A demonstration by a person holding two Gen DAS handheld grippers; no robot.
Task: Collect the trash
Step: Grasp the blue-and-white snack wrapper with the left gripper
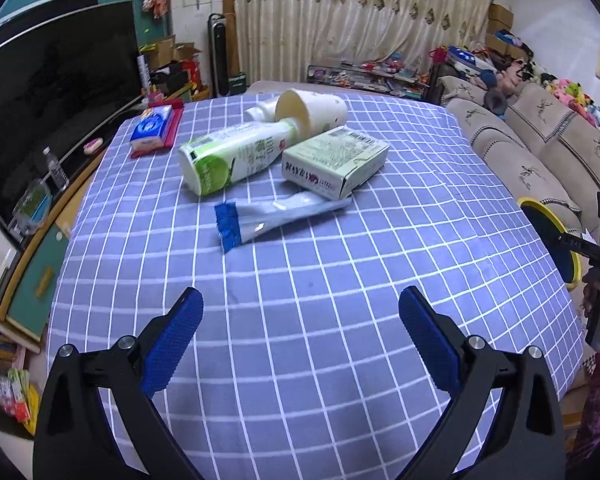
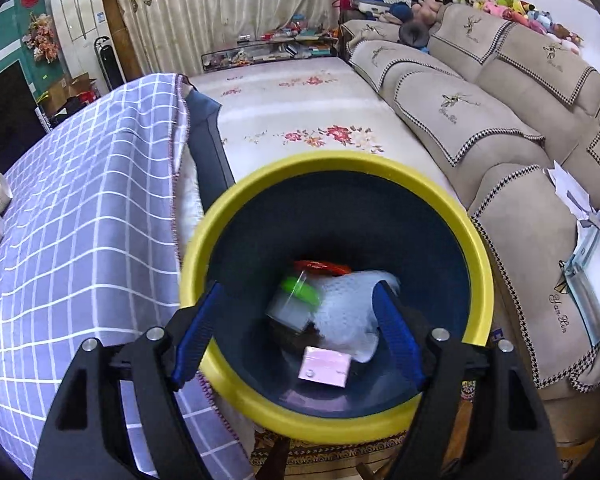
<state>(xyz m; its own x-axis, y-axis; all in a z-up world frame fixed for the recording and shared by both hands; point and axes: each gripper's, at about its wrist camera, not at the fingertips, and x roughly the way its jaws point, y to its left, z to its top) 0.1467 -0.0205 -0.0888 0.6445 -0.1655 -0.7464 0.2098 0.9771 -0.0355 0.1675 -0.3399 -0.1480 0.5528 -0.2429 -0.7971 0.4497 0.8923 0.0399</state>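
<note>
On the table: two bottles [image 1: 236, 156], one paper cup [image 1: 312, 110], one carton [image 1: 334, 162], one wrapper [image 1: 276, 220]. At right: one bin [image 2: 380, 168] holding one pink box [image 2: 325, 366].

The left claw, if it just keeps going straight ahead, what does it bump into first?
Probably the blue-ended wrapper, lying nearest ahead of the open left claw on the checked tablecloth. The green box and green bottle sit just behind it. Depth is hard to judge.
</note>
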